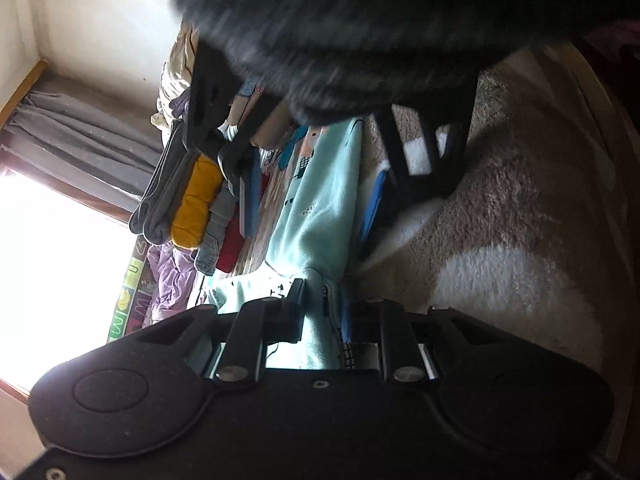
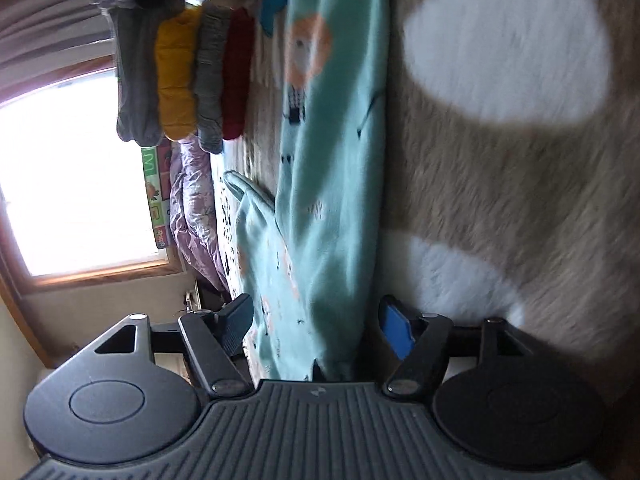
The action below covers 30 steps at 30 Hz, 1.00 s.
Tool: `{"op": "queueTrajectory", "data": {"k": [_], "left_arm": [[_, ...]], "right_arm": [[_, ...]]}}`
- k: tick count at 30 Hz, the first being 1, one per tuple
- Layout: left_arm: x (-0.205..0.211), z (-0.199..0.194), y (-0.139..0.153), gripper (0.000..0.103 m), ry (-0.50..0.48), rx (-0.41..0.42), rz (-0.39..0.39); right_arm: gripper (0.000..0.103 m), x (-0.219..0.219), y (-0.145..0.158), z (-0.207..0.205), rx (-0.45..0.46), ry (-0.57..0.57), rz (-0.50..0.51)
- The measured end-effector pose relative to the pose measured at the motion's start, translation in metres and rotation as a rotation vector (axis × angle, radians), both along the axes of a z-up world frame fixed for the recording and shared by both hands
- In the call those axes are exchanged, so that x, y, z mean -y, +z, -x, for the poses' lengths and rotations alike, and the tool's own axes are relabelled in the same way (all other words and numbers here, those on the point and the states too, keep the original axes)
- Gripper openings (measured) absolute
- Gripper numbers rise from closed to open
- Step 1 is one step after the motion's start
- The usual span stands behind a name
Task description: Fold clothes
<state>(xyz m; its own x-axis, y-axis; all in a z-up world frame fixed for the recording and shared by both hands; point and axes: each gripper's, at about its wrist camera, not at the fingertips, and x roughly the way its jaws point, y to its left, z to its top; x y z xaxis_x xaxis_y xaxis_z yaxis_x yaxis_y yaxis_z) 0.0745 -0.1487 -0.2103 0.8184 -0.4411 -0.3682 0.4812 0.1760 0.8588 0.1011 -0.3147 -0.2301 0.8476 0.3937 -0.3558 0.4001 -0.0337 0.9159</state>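
mint-green fleece garment with small animal prints point(image 2: 332, 184) lies stretched on the beige-and-white shaggy blanket point(image 2: 500, 184), its near end between my tools. my left gripper point(image 1: 322, 312) is pinched together on an edge of that fleece. my right gripper point(image 2: 316, 320) stands apart, cloth between its fingers but unpressed. i judge a fold is being set up; next i'd need the right to take a hold beside the left, then carry the edge over toward the stack of folded clothes point(image 2: 184, 72) at the far left.

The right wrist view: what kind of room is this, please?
Probably a bedroom at home: a window with curtains, a stack of folded clothes, and a fluffy blanket under the mint garment.
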Motion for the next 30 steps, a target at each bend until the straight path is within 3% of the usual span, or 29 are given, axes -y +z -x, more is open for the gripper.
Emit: {"op": "queueTrajectory", "data": {"k": [3,4,5,10,17,19,21,25,28,30], "left_arm": [[-0.002,0.005,-0.002,0.016,-0.007,0.011,-0.005],[-0.003,0.005,-0.003,0.016,-0.008,0.011,-0.009],[-0.004,0.005,-0.002,0.016,-0.009,0.001,0.000],[-0.011,0.006,0.002,0.016,-0.017,-0.031,0.037],[-0.019,0.007,0.011,0.019,-0.004,-0.119,0.104],[-0.014,0.013,0.011,0.023,-0.016,-0.060,0.076],[-0.011,0.008,0.008,0.049,-0.044,-0.016,0.049],[0.001,0.001,0.000,0.052,-0.068,0.042,-0.023],[0.008,-0.009,-0.006,0.044,-0.056,0.035,-0.065],[0.012,-0.013,-0.014,0.013,-0.052,0.051,-0.092]], "right_arm": [[0.046,-0.013,-0.004,-0.003,0.001,0.006,-0.012],[0.032,-0.017,-0.005,-0.003,0.005,0.011,0.001],[0.026,-0.019,-0.006,-0.001,0.013,0.002,0.016],[0.008,-0.007,-0.020,0.016,0.050,-0.084,0.018],[0.006,0.008,-0.025,0.023,0.084,-0.100,0.047],[0.006,0.007,-0.024,0.015,0.101,-0.099,0.060],[0.006,0.010,-0.025,0.020,0.114,-0.092,0.074],[0.006,0.012,-0.026,0.028,0.140,-0.089,0.080],[0.006,0.013,-0.029,0.030,0.157,-0.085,0.072],[0.006,0.015,-0.030,0.030,0.164,-0.081,0.067]]}}
